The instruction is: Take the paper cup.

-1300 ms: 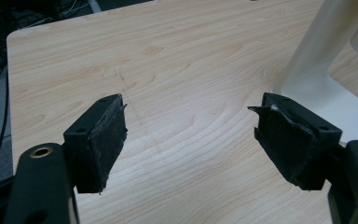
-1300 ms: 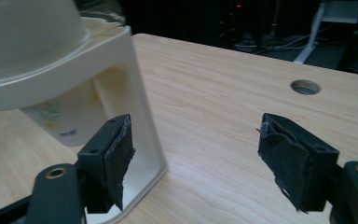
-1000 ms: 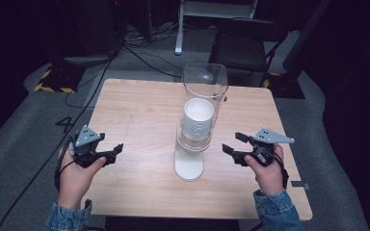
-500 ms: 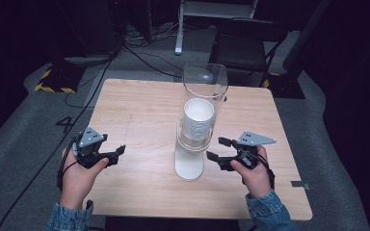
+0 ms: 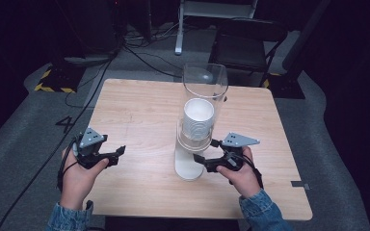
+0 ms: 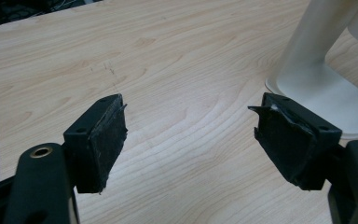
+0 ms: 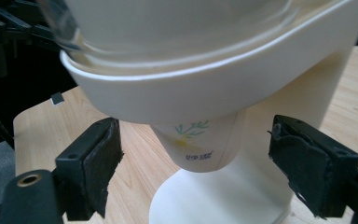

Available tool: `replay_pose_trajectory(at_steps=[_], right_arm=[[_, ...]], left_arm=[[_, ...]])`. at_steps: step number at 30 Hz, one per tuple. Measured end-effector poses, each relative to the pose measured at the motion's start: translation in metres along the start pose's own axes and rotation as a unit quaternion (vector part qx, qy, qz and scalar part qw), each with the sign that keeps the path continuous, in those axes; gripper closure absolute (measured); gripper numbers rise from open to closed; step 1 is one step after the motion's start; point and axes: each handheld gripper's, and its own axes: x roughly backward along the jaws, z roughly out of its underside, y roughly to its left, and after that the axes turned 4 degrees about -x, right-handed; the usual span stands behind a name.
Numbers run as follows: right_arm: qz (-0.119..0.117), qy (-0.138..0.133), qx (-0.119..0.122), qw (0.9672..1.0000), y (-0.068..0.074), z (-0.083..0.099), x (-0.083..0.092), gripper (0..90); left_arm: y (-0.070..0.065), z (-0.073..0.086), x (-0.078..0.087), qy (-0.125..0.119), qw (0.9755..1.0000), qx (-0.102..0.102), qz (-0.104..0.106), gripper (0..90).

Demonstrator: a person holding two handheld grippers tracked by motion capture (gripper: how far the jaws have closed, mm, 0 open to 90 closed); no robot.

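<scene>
A paper cup (image 7: 196, 142), printed with a small flower and lettering, pokes out below the white collar of a cup dispenser (image 5: 189, 166) that stands a little right of the middle of the table (image 5: 139, 110). Above the collar a clear tube (image 5: 204, 84) holds a stack of white cups (image 5: 198, 115). In the right gripper view the cup's lower end hangs free above the dispenser's white foot, with bare air on both sides of it.

The right tool (image 5: 203, 162) sits just beside the dispenser's stem, on its right, level with the cup. Its jaws have just been opening and now stand wide, one on each side of the cup, and neither pad (image 7: 98, 163) touches it.

The left tool (image 5: 118, 153) hovers well apart from the dispenser, over the table's left part near the front edge. It is released, jaws spread, with only wood grain between them.

Bare tabletop runs all round the dispenser, widest to the left and toward the far edge. Beyond the table lie grey floor, trailing cables (image 5: 139, 53) and a black chair (image 5: 245, 45).
</scene>
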Motion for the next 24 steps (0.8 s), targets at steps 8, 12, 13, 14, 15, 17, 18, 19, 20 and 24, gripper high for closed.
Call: replay_pose_trajectory(at_steps=[8, 12, 13, 14, 15, 17, 18, 19, 20, 24], right_arm=[[0.016, -0.026, 0.003, 0.9995, 0.001, 0.005, -0.019, 20.0], [0.015, -0.038, 0.01, 0.9991, 0.004, 0.004, -0.026, 20.0], [0.015, -0.038, 0.01, 0.9991, 0.004, 0.004, -0.026, 20.0], [0.015, -0.042, 0.012, 0.9989, 0.004, 0.004, -0.027, 20.3], [0.016, -0.047, 0.011, 0.9987, 0.004, 0.003, -0.028, 21.3], [0.018, -0.061, 0.013, 0.9979, 0.004, 0.002, -0.03, 23.4], [0.018, -0.061, 0.013, 0.9979, 0.004, 0.002, -0.03, 23.4], [0.017, -0.065, 0.015, 0.9976, 0.005, 0.002, -0.03, 25.8], [0.017, -0.065, 0.015, 0.9976, 0.005, 0.002, -0.03, 25.8], [0.029, -0.063, 0.026, 0.9972, 0.007, 0.003, -0.031, 28.7]], left_arm=[[0.001, 0.001, -0.001, 0.004, 1.0, -0.002, 0.001, 24.3], [0.001, 0.002, -0.001, 0.006, 1.0, 0.0, 0.0, 24.3], [0.001, 0.002, -0.001, 0.006, 1.0, 0.0, 0.0, 24.3], [0.001, 0.002, -0.001, 0.006, 1.0, -0.001, 0.0, 24.3], [0.001, 0.002, -0.001, 0.006, 1.0, 0.0, 0.001, 24.3], [0.001, 0.002, -0.001, 0.006, 1.0, 0.0, -0.001, 24.3], [0.001, 0.002, -0.001, 0.006, 1.0, 0.0, -0.001, 24.3], [0.001, 0.002, -0.001, 0.006, 1.0, 0.0, -0.001, 24.3], [0.001, 0.002, -0.001, 0.006, 1.0, 0.0, -0.001, 24.3], [0.001, 0.003, -0.001, 0.007, 1.0, 0.0, 0.0, 24.5]])
